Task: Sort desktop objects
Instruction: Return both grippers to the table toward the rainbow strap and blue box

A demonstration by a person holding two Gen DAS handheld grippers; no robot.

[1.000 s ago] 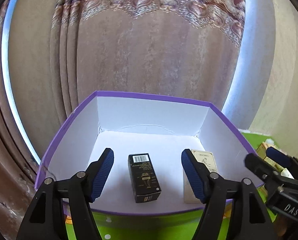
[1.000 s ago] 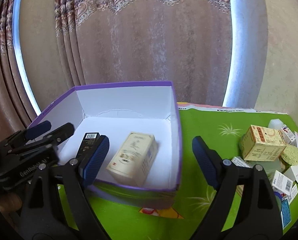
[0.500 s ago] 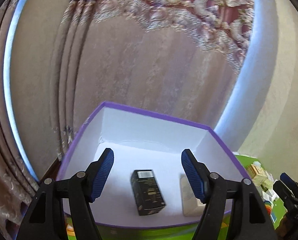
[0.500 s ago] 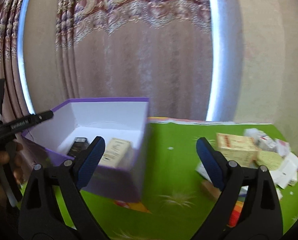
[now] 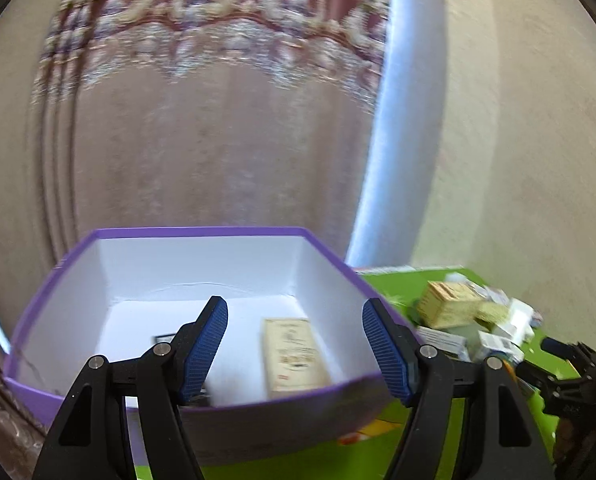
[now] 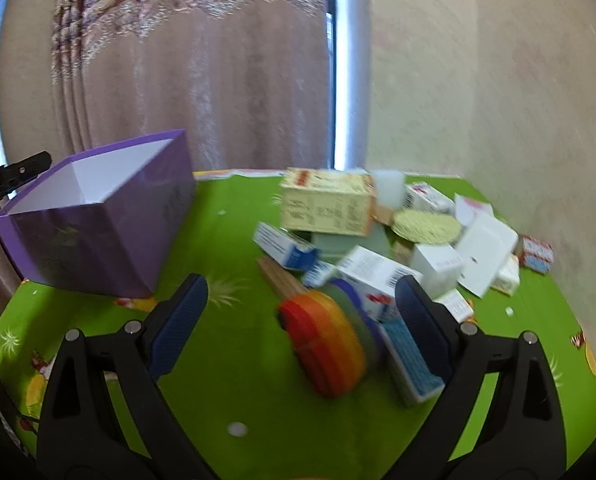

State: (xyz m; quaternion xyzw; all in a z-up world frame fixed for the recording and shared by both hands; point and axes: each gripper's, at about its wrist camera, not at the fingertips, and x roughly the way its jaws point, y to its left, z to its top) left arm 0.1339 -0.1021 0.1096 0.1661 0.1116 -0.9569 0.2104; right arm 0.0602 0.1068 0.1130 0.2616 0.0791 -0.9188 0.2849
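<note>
Now both claws gape wide and empty: left gripper over the purple cardboard box, right gripper at centre frame above a blurred orange disc.

Behind my table hangs a heavy curtain in dusty pink-beige, falling in long folds, with an ornate maroon and cream band of scrollwork across its upper part. Just to the right of its edge I see a narrow bright strip of window light running top to bottom, and beyond that a plain cream textured wall that meets the far corner of the table. The green tablecloth under everything is printed with small pale starburst sprigs and orange-and-red cartoon motifs near its edges.
</note>
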